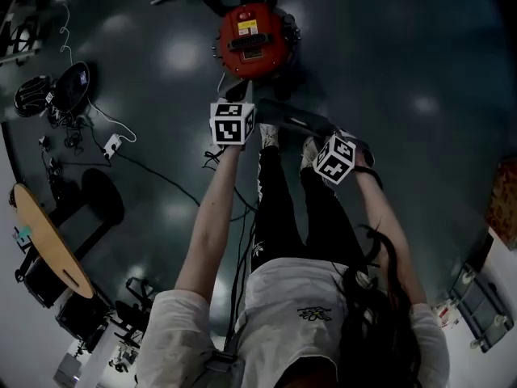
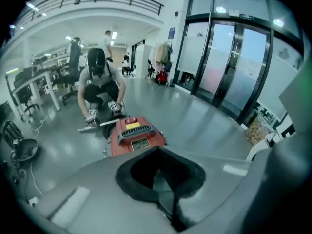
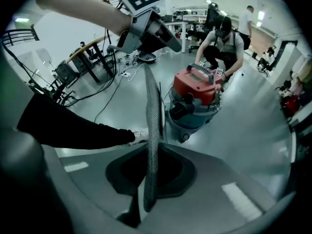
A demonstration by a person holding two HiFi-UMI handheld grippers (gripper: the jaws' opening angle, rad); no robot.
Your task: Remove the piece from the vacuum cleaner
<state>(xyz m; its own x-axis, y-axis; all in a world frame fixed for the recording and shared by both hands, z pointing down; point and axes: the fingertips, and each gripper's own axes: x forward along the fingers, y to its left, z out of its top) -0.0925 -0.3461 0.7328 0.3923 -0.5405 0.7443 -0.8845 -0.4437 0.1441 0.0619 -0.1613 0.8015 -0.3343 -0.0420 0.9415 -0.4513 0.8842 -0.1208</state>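
Right gripper (image 3: 148, 189) clamps grey piece (image 3: 152, 116), plain only in its view

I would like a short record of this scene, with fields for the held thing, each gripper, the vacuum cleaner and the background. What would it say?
Held thing: thin grey flat piece, in the air, apart from the vacuum cleaner
Left gripper: closed on the piece's far end
Right gripper: closed on the piece's near end
Vacuum cleaner: red-topped drum vacuum cleaner, upright on the glossy grey floor
Background: another person crouching behind the vacuum cleaner
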